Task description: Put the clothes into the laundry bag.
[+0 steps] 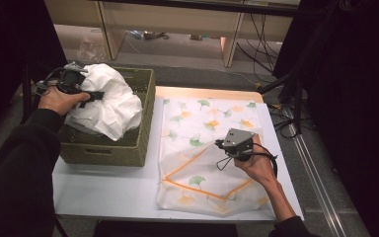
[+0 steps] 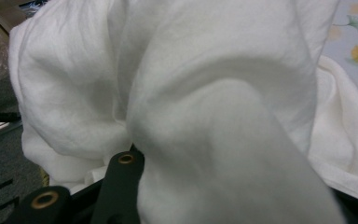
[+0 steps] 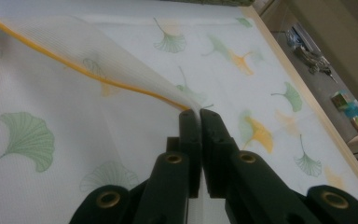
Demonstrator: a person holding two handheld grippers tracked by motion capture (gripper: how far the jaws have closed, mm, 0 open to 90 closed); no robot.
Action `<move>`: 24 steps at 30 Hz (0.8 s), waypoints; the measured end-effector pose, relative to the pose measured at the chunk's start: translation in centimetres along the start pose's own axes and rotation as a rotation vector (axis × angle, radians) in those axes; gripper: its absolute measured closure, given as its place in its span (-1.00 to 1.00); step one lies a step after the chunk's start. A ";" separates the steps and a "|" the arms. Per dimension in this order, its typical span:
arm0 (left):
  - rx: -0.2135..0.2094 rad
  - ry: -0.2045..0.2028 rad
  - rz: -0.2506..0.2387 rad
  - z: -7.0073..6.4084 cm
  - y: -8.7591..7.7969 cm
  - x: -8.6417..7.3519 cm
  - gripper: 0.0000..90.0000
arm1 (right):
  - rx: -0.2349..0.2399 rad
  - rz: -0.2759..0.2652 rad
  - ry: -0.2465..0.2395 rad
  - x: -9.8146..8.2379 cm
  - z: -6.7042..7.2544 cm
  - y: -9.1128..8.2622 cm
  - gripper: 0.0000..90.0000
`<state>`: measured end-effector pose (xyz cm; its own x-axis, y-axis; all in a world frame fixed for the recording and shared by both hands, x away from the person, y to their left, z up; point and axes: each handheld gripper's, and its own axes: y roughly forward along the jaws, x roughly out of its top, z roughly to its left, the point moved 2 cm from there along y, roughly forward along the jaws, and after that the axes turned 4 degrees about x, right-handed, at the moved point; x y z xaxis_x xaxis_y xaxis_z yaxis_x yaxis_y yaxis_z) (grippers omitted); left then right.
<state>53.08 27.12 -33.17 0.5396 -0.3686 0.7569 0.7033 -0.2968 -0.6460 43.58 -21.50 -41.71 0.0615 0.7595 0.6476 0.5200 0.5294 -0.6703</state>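
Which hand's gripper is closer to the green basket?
Left. The left gripper is over the basket, gripping the white cloth in it. The right gripper is beside the basket, over the table, pinching the mesh bag.

A white table carried 2 things side by side: a woven olive basket at its left and a sheer leaf-printed bag with orange edging, spread flat at its right.

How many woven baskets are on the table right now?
1. The woven basket sits on the left part of the table, holding white cloth, beside the leaf-print mesh bag.
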 end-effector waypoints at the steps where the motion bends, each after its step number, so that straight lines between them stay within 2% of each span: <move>1: 0.002 0.005 -0.003 -0.2 -0.4 0.2 0.35 | 0.001 0.004 0.016 0.0 0.1 0.0 0.97; 4: 0.000 0.033 -0.014 -0.4 -1.8 0.9 0.35 | 0.002 0.000 -0.003 0.0 0.0 0.0 0.97; 5: 0.002 0.044 -0.018 -0.6 -2.3 1.1 0.35 | 0.017 0.008 0.004 0.0 0.0 -0.1 0.97; 6: 0.008 0.056 -0.022 -0.8 -2.7 1.4 0.35 | 0.003 0.000 -0.004 0.0 0.0 0.0 0.97; 8: 0.003 0.063 -0.032 -1.3 -3.7 1.9 0.35 | 0.001 0.004 0.016 0.0 0.1 0.0 0.97; 9: 0.000 0.082 -0.031 -1.5 -4.3 2.2 0.35 | 0.001 0.003 0.012 0.0 0.1 0.0 0.97; 12: -0.033 0.099 -0.038 -2.2 -6.0 2.9 0.35 | 0.002 0.004 0.012 0.0 0.1 0.0 0.97; 14: -0.051 0.082 -0.060 -2.8 -6.9 3.3 0.35 | 0.005 0.003 -0.003 0.0 0.0 0.0 0.97; 16: -0.071 0.112 -0.057 -3.3 -7.8 3.6 0.35 | 0.001 0.004 0.013 0.0 0.1 0.0 0.97; 17: -0.079 0.121 -0.056 -3.7 -8.2 3.7 0.35 | 0.002 0.001 -0.003 0.0 -0.1 0.0 0.97; 22: -0.123 0.145 -0.077 -5.9 -9.8 3.9 0.35 | 0.011 0.009 0.003 0.0 -0.1 0.0 0.97; 23: -0.150 0.149 -0.082 -6.7 -10.4 3.8 0.35 | 0.003 0.008 0.003 0.0 -0.1 0.1 0.97; 24: -0.150 0.149 -0.082 -6.7 -10.4 3.8 0.35 | 0.003 0.008 0.003 0.0 -0.1 0.1 0.97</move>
<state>44.74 22.85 -24.27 0.4013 -0.4608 0.7916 0.6595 -0.4544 -0.5988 43.65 -21.52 -41.76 0.0687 0.7626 0.6432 0.5165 0.5244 -0.6769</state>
